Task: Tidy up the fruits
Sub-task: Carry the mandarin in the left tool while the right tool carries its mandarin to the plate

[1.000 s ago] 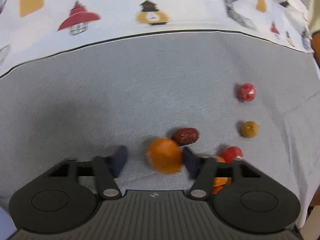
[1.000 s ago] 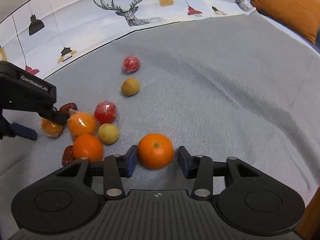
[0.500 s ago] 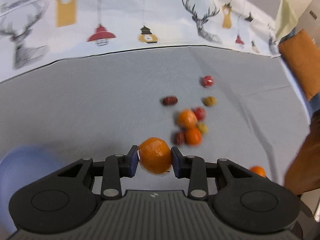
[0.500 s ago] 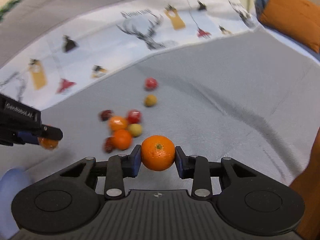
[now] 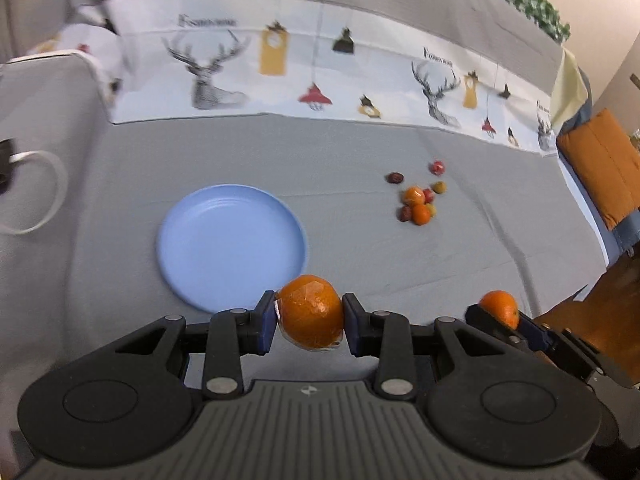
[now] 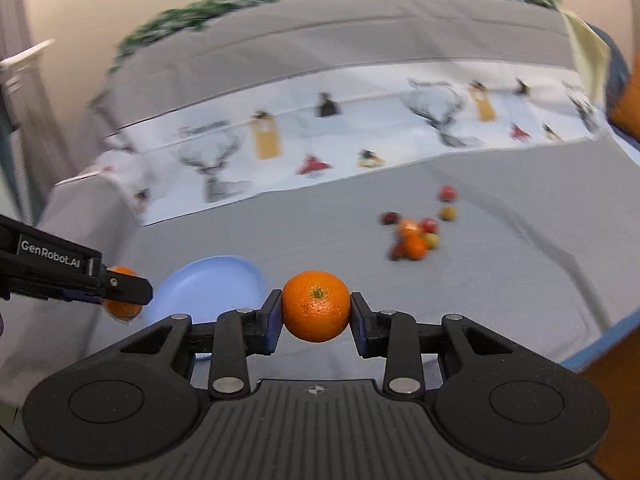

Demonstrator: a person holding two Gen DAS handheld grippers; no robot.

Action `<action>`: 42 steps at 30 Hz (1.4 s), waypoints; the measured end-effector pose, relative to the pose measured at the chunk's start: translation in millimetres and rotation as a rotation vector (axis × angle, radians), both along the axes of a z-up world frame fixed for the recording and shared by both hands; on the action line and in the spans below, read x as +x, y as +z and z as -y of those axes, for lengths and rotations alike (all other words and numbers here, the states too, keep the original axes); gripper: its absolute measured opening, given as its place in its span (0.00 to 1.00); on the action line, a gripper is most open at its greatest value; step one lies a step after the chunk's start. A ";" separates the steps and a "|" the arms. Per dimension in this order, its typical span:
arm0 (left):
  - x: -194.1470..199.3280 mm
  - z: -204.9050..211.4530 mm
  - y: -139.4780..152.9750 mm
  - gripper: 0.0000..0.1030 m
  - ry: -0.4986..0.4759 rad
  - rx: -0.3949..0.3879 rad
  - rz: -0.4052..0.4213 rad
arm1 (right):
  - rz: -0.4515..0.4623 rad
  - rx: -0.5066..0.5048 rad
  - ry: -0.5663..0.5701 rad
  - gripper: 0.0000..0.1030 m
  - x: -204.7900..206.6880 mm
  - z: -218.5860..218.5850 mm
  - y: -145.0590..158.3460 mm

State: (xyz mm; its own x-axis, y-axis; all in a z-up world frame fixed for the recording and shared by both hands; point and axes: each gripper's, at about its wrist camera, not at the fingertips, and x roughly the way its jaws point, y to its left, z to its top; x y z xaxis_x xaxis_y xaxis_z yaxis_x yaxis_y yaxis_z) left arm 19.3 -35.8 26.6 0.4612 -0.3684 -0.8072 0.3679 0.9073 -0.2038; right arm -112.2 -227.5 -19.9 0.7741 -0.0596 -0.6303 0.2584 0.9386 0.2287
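Observation:
My left gripper (image 5: 310, 314) is shut on a plastic-wrapped orange (image 5: 310, 310), held above the grey cloth just in front of the blue plate (image 5: 232, 236). My right gripper (image 6: 316, 312) is shut on a bare orange (image 6: 316, 306), held high to the right of the plate (image 6: 208, 284). In the left wrist view the right gripper's orange (image 5: 498, 308) shows at the right. In the right wrist view the left gripper (image 6: 120, 292) shows at the left with its orange (image 6: 120, 308). A cluster of small fruits (image 5: 418, 200) lies far right on the cloth; it also shows in the right wrist view (image 6: 414, 236).
A white printed cloth strip (image 5: 320, 76) runs along the back of the grey surface. An orange cushion (image 5: 604, 164) sits at the far right. A white loop (image 5: 36, 192) lies at the left edge. The surface's right edge drops off near the wooden floor (image 5: 592, 304).
Both grippers have lifted up and pulled back from the fruit cluster, each carrying its orange. The blue plate has come fully into view near the left gripper.

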 end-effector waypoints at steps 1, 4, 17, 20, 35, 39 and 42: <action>-5.7 -8.6 3.0 0.37 0.008 -0.003 0.008 | 0.007 -0.017 0.029 0.35 -3.3 -11.1 4.2; -22.6 -33.4 13.6 0.37 0.033 -0.022 0.042 | 0.027 -0.067 0.089 0.35 -12.9 -37.8 15.2; -57.1 -67.1 18.5 0.37 0.080 -0.074 0.065 | 0.080 -0.141 0.187 0.35 -29.1 -78.5 35.8; -54.4 -69.7 17.8 0.37 0.091 -0.077 0.057 | 0.071 -0.141 0.195 0.35 -27.7 -79.7 34.0; -43.8 -63.6 13.1 0.37 0.092 -0.064 0.041 | 0.047 -0.119 0.183 0.35 -18.0 -76.3 27.5; -39.8 -60.9 14.3 0.37 0.088 -0.066 0.043 | 0.035 -0.117 0.185 0.35 -14.3 -76.7 24.9; -37.6 -61.3 17.0 0.37 0.090 -0.072 0.054 | 0.035 -0.118 0.183 0.35 -12.9 -76.9 24.6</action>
State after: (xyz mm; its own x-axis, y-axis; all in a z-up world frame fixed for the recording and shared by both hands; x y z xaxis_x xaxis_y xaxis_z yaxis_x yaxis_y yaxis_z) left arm -18.2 25.5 43.6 0.5371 -0.3798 -0.7532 0.2973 0.9208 -0.2523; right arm -125.2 -150.6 4.8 0.7998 0.0121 -0.6001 0.0754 0.9898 0.1205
